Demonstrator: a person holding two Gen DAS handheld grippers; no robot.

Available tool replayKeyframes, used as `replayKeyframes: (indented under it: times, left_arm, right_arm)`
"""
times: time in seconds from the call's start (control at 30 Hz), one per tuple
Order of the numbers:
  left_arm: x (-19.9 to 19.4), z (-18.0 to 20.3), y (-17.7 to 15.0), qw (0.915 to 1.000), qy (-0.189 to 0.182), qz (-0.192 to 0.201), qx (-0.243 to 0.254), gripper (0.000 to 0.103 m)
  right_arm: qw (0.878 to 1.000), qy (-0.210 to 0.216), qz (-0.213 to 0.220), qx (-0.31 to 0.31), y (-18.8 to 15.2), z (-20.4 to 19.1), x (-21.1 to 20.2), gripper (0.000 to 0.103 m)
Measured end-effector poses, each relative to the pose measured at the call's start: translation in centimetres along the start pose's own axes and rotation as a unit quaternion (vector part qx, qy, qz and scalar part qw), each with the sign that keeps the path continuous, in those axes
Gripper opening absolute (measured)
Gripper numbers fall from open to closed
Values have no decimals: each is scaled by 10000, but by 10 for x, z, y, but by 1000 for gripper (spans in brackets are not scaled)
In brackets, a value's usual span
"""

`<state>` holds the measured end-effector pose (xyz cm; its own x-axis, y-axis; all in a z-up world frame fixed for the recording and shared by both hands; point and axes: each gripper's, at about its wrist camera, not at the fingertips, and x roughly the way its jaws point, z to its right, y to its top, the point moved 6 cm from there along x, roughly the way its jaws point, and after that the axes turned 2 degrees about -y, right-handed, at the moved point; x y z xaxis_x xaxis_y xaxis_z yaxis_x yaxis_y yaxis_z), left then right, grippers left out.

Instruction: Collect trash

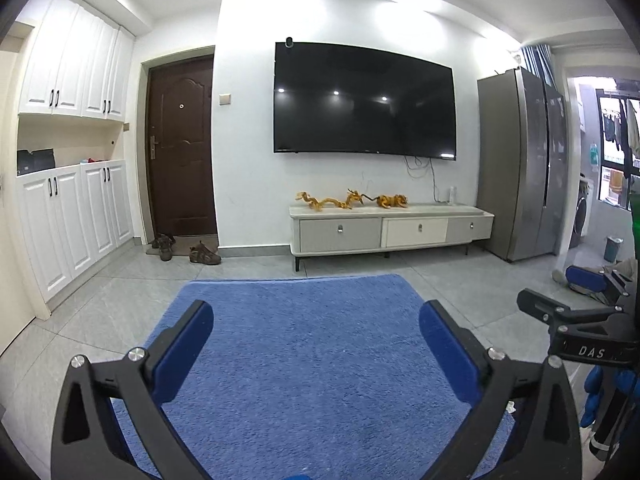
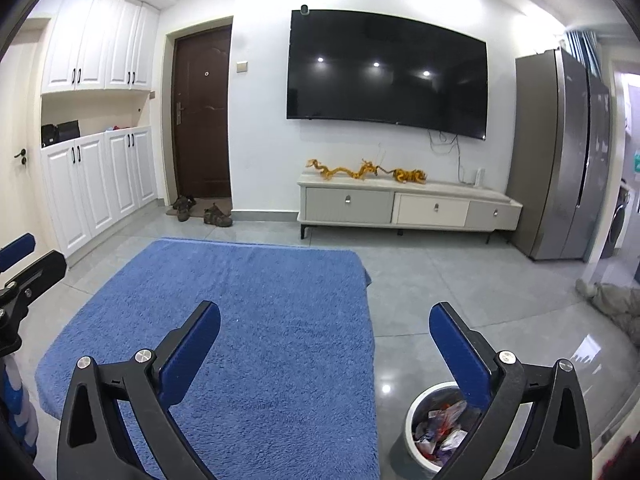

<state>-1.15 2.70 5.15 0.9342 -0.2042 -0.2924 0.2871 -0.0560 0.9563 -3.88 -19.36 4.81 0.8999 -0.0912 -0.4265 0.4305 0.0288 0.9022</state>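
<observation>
Left wrist view is showing the left gripper [image 1: 316, 322] with its black angular arms and flat blue rubbery pads standing wide apart, nothing between them, hanging over a shaggy blue rectangular rug [image 1: 304, 344] on glossy grey floor tiles [image 1: 100, 304]. At the right edge the right gripper [image 1: 560, 296] is showing partly. In the right wrist view, the right gripper [image 2: 325, 320] is likewise standing spread wide and holding nothing. Beneath its right-hand finger, a round white trash bin [image 2: 416, 412] is sitting on the tiles just beside the rug, holding crumpled wrappers and paper scraps [image 2: 440, 428]. Ahead, a wide dark television [image 2: 386, 72] is hanging on the white wall above a low cabinet [image 2: 408, 204] with metal-knobbed drawers, carrying golden dragon figurines [image 2: 360, 170]. A brushed-steel refrigerator [image 2: 560, 152] is standing to the right.
</observation>
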Motion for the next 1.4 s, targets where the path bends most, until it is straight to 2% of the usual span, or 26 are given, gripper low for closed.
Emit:
replayKeyframes:
  times: [0.27,0.37,0.77,1.2,1.4]
  left_arm:
    - [-10,-33,-3,9996,125,62,-226,103]
    - [-13,-48,-6,9990,281,134,-310,103]
    - [-18,-99,-20,9953,486,190,-814,103]
    - [-11,-120,-25,9940,443,71,-999,103]
    - [2,-108,-27,9952,306,-72,-930,103]
  right_arm:
    - [9996,-177,21,-217,9,-19,-17,102]
    - [9993,-228,42,-295,14,-26,-20,102]
    - [9976,-392,-41,-576,21,-47,-13,102]
    - [9969,-527,-18,-591,21,-46,-4,102]
    - [9964,-617,-21,-576,18,-36,1,102]
